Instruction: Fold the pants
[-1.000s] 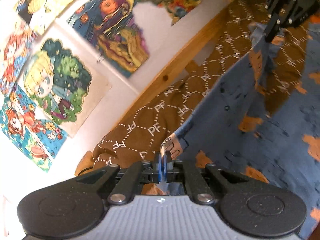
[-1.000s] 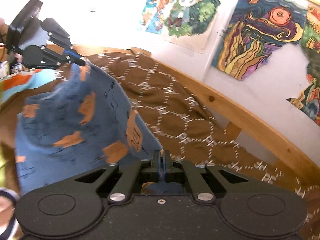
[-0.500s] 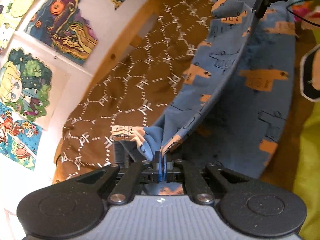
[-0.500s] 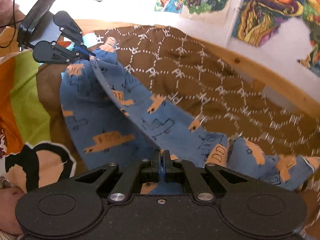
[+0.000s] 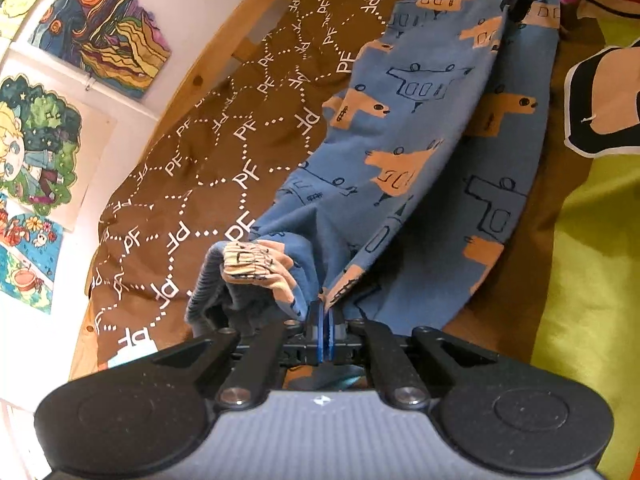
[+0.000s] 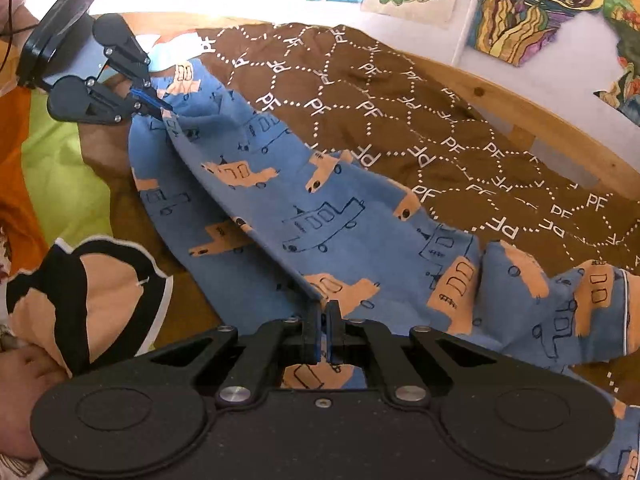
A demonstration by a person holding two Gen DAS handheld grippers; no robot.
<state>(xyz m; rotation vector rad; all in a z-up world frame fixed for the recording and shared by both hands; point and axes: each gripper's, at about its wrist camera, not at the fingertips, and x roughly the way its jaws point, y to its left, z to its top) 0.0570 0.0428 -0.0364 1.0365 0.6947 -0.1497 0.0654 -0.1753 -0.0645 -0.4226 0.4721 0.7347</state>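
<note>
The blue pants point(image 5: 404, 152) with orange and outlined vehicle prints hang stretched between my two grippers, low over the brown bed cover. My left gripper point(image 5: 323, 312) is shut on the fabric beside the ribbed waistband point(image 5: 208, 280). It also shows in the right wrist view point(image 6: 158, 110), shut on the far end. My right gripper point(image 6: 323, 312) is shut on the near fold edge of the pants point(image 6: 320, 216). It also shows at the top of the left wrist view point(image 5: 514, 2). A loose part of the pants lies bunched at the right point(image 6: 568, 304).
A brown bed cover point(image 6: 400, 92) with white "PF" hexagons lies under the pants. A wooden bed rail point(image 6: 532, 112) runs along the white wall with colourful pictures point(image 6: 528, 4). A green and orange blanket point(image 5: 592, 240) lies on the other side. A hand point(image 6: 24, 364) shows bottom left.
Both grippers have swung down from facing the wall towards the bed. The pants have gone from held up and slack to stretched lengthwise, closer to the brown cover.
</note>
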